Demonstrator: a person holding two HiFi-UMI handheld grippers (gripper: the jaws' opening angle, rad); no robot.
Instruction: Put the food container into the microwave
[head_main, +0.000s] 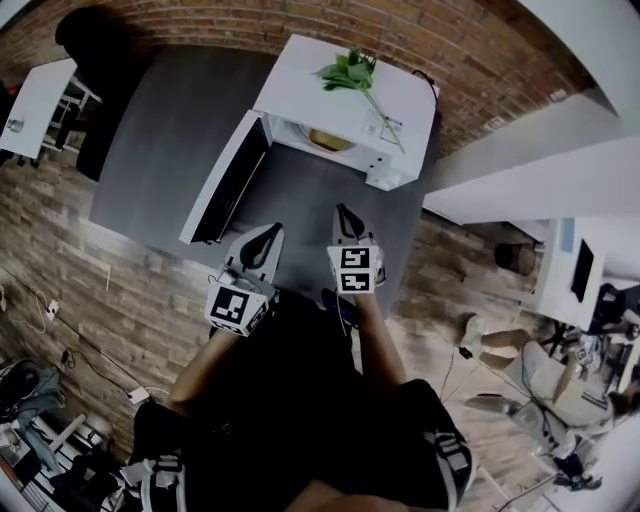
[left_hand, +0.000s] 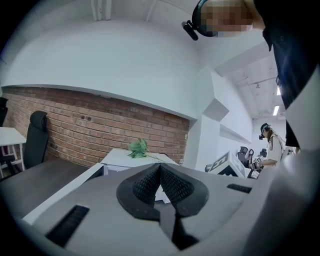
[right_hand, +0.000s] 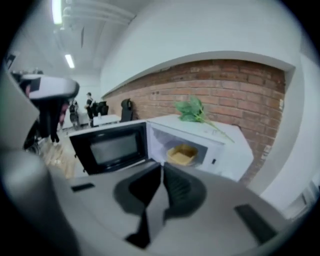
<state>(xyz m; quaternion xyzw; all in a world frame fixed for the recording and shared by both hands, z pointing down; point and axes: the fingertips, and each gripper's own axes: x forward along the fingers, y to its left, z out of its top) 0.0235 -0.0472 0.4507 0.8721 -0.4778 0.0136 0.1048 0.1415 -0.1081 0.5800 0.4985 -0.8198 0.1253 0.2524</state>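
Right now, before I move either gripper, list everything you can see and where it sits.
microwave: one, white, on the table, door open
food container: one, yellowish, inside the microwave
leafy sprig: one, green, lying on top of the microwave
table: one, dark grey, under the microwave
chair: one, black, at the table's far end by the wall
desk: one, white, beyond the chair
brick wall: one, red-brown, behind the microwave
left gripper: one, grey, fingers together and empty, in front of the open door
right gripper: one, grey, fingers together and empty, in front of the microwave
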